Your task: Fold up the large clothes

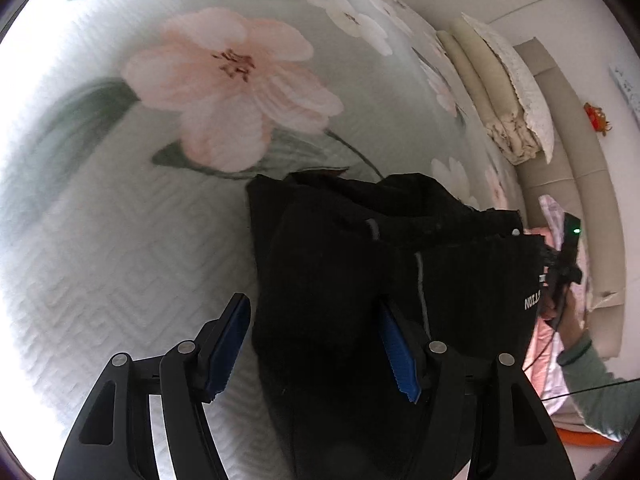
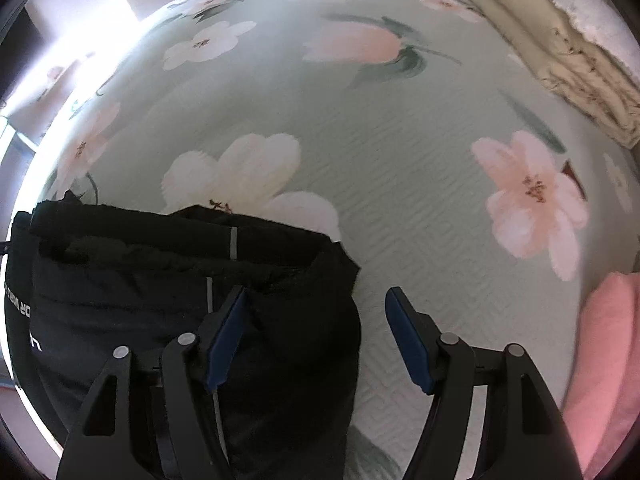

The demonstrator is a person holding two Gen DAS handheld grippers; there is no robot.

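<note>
A black garment (image 1: pixel 360 264) with thin grey stripes and white lettering lies folded in a thick bundle on the floral bedspread (image 1: pixel 120 240). My left gripper (image 1: pixel 316 344) is open, its fingers straddling the bundle's left edge, holding nothing. The garment shows in the right wrist view (image 2: pixel 160 292) at lower left. My right gripper (image 2: pixel 316 340) is open over the bundle's right edge, with its left finger above the cloth and its right finger over the bedspread (image 2: pixel 400 160). The right gripper (image 1: pixel 560 276) and the hand holding it show beyond the bundle in the left wrist view.
A stack of folded beige cloth (image 1: pixel 496 92) with a white pillow lies at the far side of the bed; it also shows in the right wrist view (image 2: pixel 572 56). A pink cloth (image 2: pixel 608 360) lies at the right. A padded headboard (image 1: pixel 592 184) borders the bed.
</note>
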